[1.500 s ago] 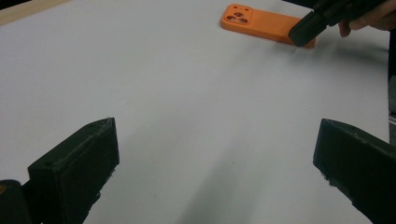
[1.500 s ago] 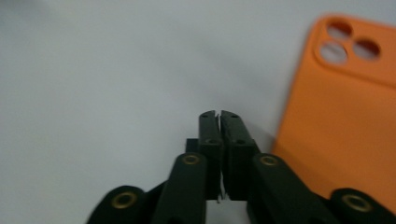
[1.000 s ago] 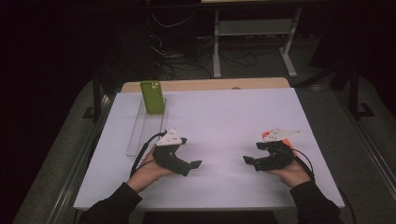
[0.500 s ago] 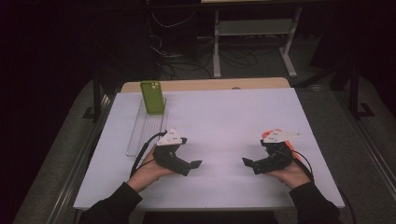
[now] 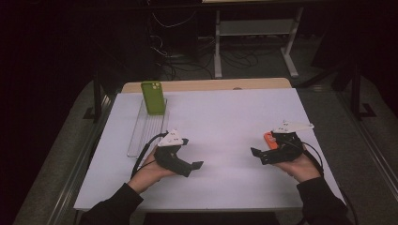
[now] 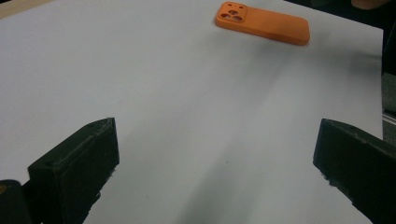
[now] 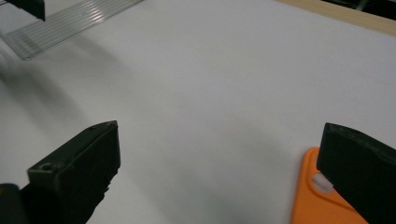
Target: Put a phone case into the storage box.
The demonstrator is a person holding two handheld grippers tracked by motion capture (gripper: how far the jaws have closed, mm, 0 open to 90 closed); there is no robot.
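An orange phone case [image 6: 261,22] lies flat on the white table top [image 5: 225,122], camera holes up. In the high view the orange phone case [image 5: 268,137] is partly hidden behind my right gripper [image 5: 259,155], which a hand holds just above the table. Its jaws have just been opening and stand wide, with nothing between them; in the right gripper view the case [image 7: 313,200] peeks out beside the right-hand jaw of that gripper [image 7: 219,130]. My left gripper [image 5: 196,165] rests low at the near left, open and empty [image 6: 217,128]. A green phone case [image 5: 153,97] stands upright in a clear slotted rack [image 5: 143,129].
The rack [image 7: 70,21] lies along the table's left side. A wooden strip [image 5: 211,85] edges the far side of the table. Behind it, in the dark, are cables and a metal stand [image 5: 253,28]. A cable trails from each gripper.
The right gripper has lifted slightly off the table and its jaws have spread wider. The left hand and its gripper have stayed put.
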